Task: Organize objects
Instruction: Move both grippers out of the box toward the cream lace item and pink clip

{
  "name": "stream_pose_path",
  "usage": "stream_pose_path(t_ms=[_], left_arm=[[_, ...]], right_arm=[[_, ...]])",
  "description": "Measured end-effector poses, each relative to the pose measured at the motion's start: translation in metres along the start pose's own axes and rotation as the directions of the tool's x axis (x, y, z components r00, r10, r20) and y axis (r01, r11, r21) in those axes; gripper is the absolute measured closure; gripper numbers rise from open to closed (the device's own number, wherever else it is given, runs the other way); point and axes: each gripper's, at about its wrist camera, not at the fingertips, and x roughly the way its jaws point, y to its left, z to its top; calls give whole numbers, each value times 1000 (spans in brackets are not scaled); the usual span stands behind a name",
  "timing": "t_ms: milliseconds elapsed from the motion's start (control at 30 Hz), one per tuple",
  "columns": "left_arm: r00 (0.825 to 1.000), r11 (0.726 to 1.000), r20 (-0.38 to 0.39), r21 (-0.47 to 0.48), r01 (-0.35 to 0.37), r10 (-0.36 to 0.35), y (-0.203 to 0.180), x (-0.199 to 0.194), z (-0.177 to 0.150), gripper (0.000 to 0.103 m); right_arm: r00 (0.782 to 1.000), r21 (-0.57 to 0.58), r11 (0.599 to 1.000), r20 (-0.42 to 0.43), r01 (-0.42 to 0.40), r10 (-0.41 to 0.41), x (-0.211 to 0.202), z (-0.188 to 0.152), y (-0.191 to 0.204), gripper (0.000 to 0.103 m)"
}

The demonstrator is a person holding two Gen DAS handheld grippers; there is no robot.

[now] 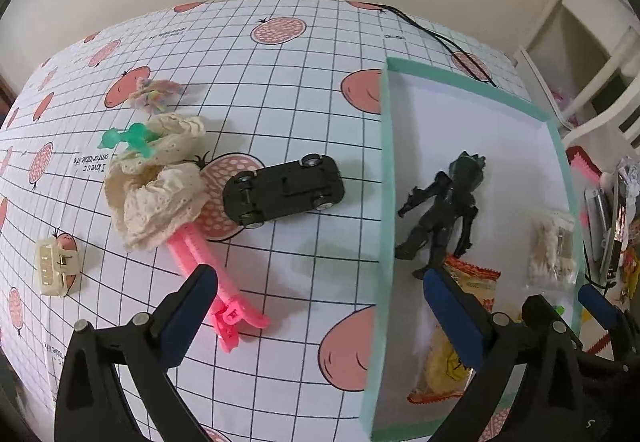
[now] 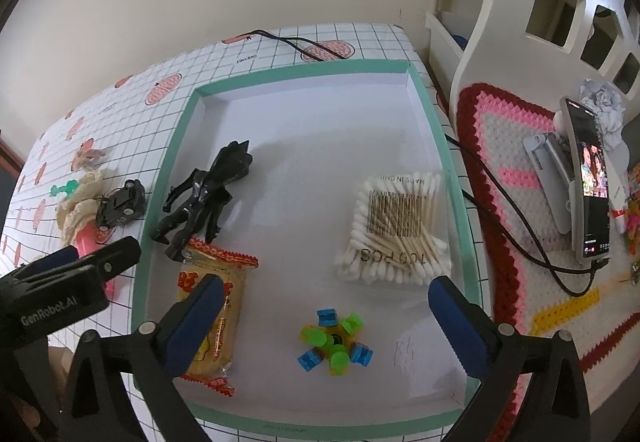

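Both claws hang spread with nothing between their pads: my left claw (image 1: 316,306) over the counter (image 1: 280,54) just beside the tray, my right claw (image 2: 324,308) above the tray's floor.

The tray (image 2: 168,178), mint-rimmed, fills the middle of the right view and already holds a black figure (image 2: 204,194), a snack packet (image 2: 212,318), a bag of cotton swabs (image 2: 396,230) and a green-and-blue toy (image 2: 334,340).

Still loose on the counter, left of the tray in the left view: a black toy car (image 1: 284,192) lying wheels-up at centre, a pink hair clip (image 1: 208,282) low in the frame, partly under a cream lace scrunchie (image 1: 156,182), a green clip (image 1: 128,140), a beige claw clip (image 1: 54,266) at far left and a pastel tuft (image 1: 154,96) in the upper left.

I judge the car the easiest next pick: light, rigid, smooth plastic that may slip, so I would pinch across its narrow flanks. The scrunchie is soft and will squash; I would take a thick fold.
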Motion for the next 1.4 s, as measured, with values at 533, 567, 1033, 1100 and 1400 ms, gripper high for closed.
stream_pose_path(t_ms=[533, 567, 1033, 1100, 1400], left_arm=[[999, 999, 40, -42, 1, 1, 21, -15, 10, 0], [999, 999, 53, -53, -7, 10, 27, -19, 12, 0], [990, 964, 101, -256, -69, 97, 129, -52, 17, 0], [989, 956, 97, -281, -80, 111, 143, -54, 16, 0], [989, 938, 42, -323, -124, 145, 196, -47, 10, 0]], right_arm=[[999, 7, 1000, 45, 9, -10, -10, 7, 7, 0], [999, 6, 1000, 54, 8, -8, -12, 9, 8, 0], [987, -142, 988, 136, -62, 81, -31, 20, 79, 0], [987, -172, 982, 132, -73, 96, -30, 19, 94, 0], [984, -255, 959, 95, -123, 151, -22, 16, 155, 0]])
